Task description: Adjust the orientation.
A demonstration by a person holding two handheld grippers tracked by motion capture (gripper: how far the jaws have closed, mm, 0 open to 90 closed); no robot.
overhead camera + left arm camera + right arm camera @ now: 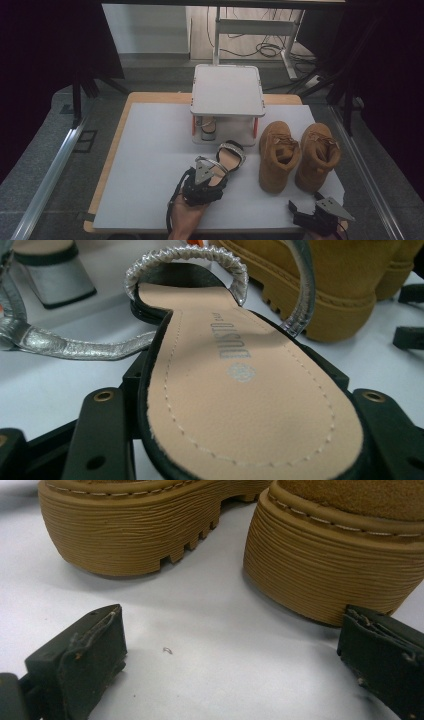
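Silver-strapped sandal (pixel 240 405) in left claw (pixel 212 172), seemingly clamped.

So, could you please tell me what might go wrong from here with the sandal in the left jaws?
1. The left gripper clamps the sandal only by the edges of its heel end; the long toe end may droop or twist loose.
2. Its loose silver strap could snag on the shoe rack or the other sandal.
3. The boots stand close beside it, so a sideways swing may knock them.
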